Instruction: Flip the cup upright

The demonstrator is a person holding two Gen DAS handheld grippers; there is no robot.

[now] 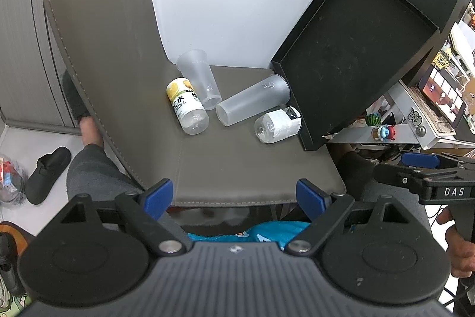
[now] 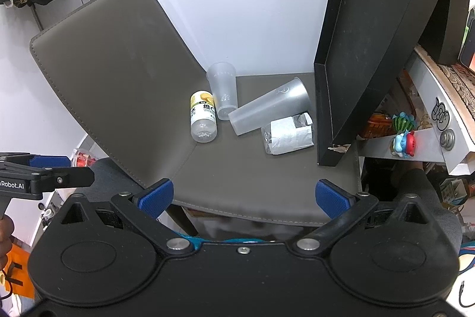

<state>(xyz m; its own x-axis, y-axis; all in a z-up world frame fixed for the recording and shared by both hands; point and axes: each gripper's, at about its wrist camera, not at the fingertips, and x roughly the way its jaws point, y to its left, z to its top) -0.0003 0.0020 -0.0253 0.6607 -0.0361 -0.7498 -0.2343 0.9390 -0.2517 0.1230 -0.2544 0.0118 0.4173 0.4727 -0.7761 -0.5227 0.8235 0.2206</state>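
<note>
Labels on the small yellow-and-white plastic bottle are too small for me to read, and the clear bottle wrapped in white paper hides its cap end against the black tray. I hold my left gripper and right gripper low at the near edge of the grey leather chair seat, both with blue pads spread wide, holding nothing. Ahead of both, well apart, the frosted translucent plastic cup lies on its side, its base toward me; a second frosted cup stands just left.
</note>
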